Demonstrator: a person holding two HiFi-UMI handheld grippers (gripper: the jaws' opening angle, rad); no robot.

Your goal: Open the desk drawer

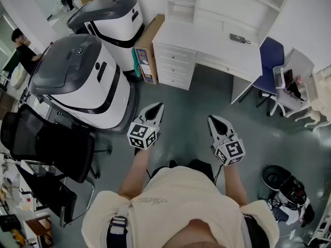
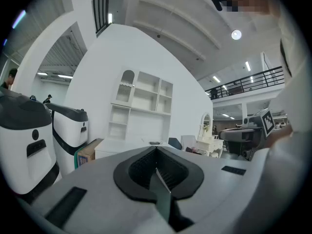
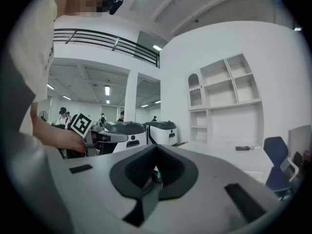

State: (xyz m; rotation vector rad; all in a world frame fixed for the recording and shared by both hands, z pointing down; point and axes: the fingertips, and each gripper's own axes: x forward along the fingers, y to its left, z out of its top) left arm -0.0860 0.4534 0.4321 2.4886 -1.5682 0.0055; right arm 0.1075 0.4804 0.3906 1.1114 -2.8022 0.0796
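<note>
White desk drawers (image 1: 175, 66): seen closed, flush | left gripper (image 1: 156, 109): jaws pressed together, empty | right gripper (image 1: 215, 121): likewise clenched, empty

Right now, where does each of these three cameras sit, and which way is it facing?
Head view: on the person's head, looking steeply down at the white desk, the forearms, left gripper and right gripper.
Left gripper view: on the left gripper, looking along its shut jaws toward desk and shelves; shirt at right.
Right gripper view: on the right gripper, along its shut jaws toward the desk; hand at left.
Shared: both gripper views see that desk.
</note>
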